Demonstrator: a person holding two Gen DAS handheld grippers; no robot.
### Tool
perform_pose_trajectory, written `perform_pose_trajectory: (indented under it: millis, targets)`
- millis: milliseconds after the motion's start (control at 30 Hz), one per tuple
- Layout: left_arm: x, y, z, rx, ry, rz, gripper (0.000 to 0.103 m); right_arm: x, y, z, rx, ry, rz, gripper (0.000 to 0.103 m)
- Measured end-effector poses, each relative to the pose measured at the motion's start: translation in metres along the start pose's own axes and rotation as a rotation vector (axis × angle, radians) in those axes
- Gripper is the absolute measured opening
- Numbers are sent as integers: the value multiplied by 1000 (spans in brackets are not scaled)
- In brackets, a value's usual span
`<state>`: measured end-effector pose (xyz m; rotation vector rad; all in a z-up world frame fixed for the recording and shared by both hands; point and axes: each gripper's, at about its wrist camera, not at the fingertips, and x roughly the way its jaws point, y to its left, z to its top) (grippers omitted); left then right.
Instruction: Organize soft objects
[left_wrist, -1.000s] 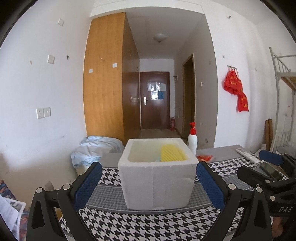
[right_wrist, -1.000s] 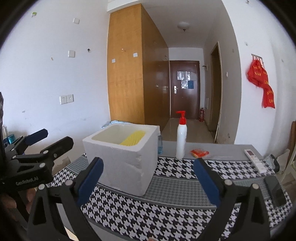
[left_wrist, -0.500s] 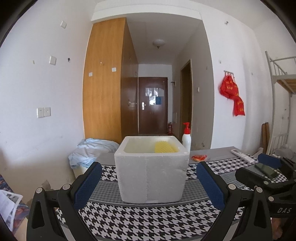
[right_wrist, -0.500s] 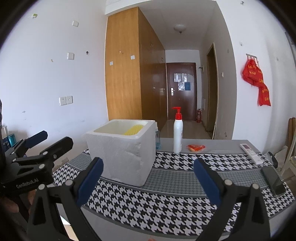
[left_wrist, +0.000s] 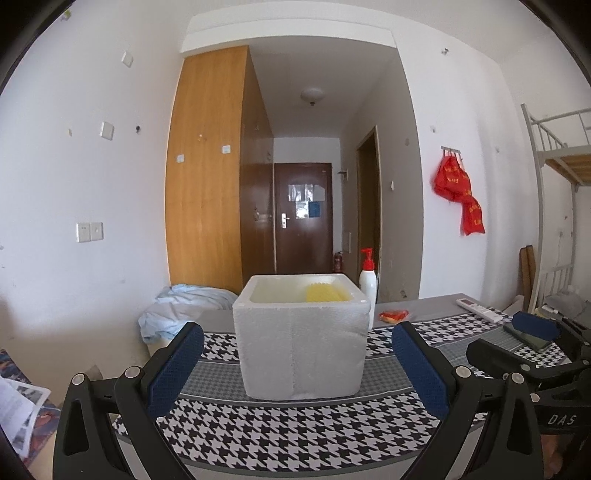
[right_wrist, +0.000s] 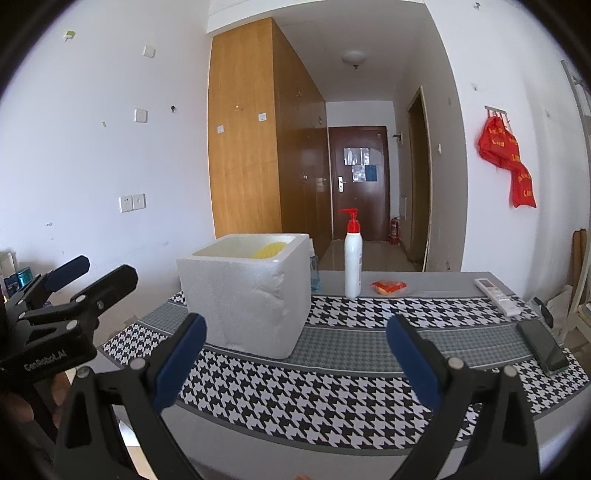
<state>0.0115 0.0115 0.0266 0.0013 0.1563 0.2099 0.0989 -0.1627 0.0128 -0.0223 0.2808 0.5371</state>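
Foam box (left_wrist: 301, 343) on the counter (left_wrist: 295, 435) already holds a yellow sponge (left_wrist: 323, 294). My left claw (left_wrist: 295, 369) and right claw (right_wrist: 295, 360) gape, empty; I judge sorting nearly finished, so next I'd hunt for leftovers.

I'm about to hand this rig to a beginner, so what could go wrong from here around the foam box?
1. The tall white pump bottle with the red top stands close behind the white foam box; a reach past the box could topple it.
2. The box looks light; a nudge from the open left gripper might slide it on the houndstooth table cloth.
3. The black phone lies near the table's right edge, where the right gripper could knock it off.
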Motion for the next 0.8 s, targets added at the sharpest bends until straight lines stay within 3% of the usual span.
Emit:
perform_pose_trajectory:
  millis: [800]
  targets:
    - [-12,-5,-4,18,12,-22,102,-14,1,-3,-5,-8,-27,100]
